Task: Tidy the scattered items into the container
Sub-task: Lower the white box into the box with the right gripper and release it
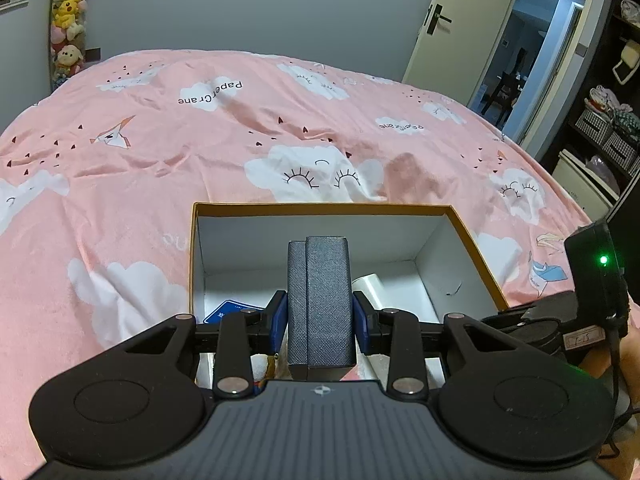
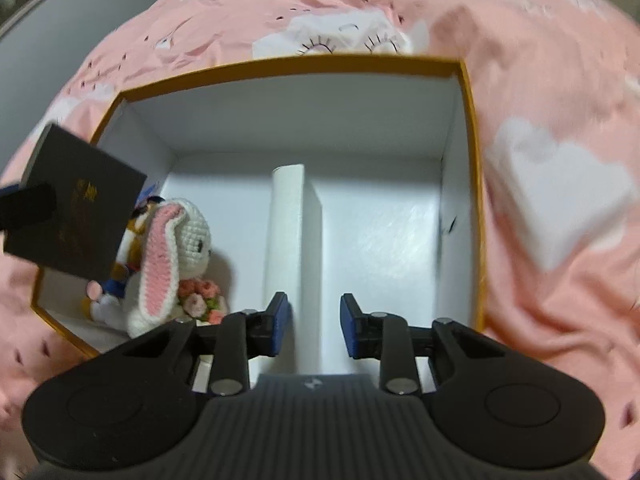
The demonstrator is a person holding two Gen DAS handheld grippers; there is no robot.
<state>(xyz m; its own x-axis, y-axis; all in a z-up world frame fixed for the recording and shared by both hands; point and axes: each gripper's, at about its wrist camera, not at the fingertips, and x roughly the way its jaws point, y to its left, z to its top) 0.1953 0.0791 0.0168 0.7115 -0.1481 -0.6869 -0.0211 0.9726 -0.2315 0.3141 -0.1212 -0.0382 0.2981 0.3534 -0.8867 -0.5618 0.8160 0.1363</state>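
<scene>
An open cardboard box (image 1: 320, 209) with an orange rim and white inside sits on the bed. My left gripper (image 1: 320, 310) is shut on a dark textured box (image 1: 324, 280), held upright above the near left part of the cardboard box (image 2: 296, 65). From the right wrist view the dark box (image 2: 76, 208) shows gold lettering. My right gripper (image 2: 314, 314) reaches down inside, with a white roll (image 2: 286, 240) running forward between its pads. The same white roll (image 1: 372, 288) shows beside the dark box. A crocheted white rabbit (image 2: 188, 240) and a blue card (image 1: 228, 311) lie inside.
The pink cloud-print bedspread (image 1: 160, 184) surrounds the box on all sides. A second small toy (image 2: 124, 256) is tucked behind the rabbit. The right tool's housing (image 1: 596, 276) sits at the box's right edge. An open door (image 1: 460, 40) and shelves (image 1: 608, 128) stand beyond the bed.
</scene>
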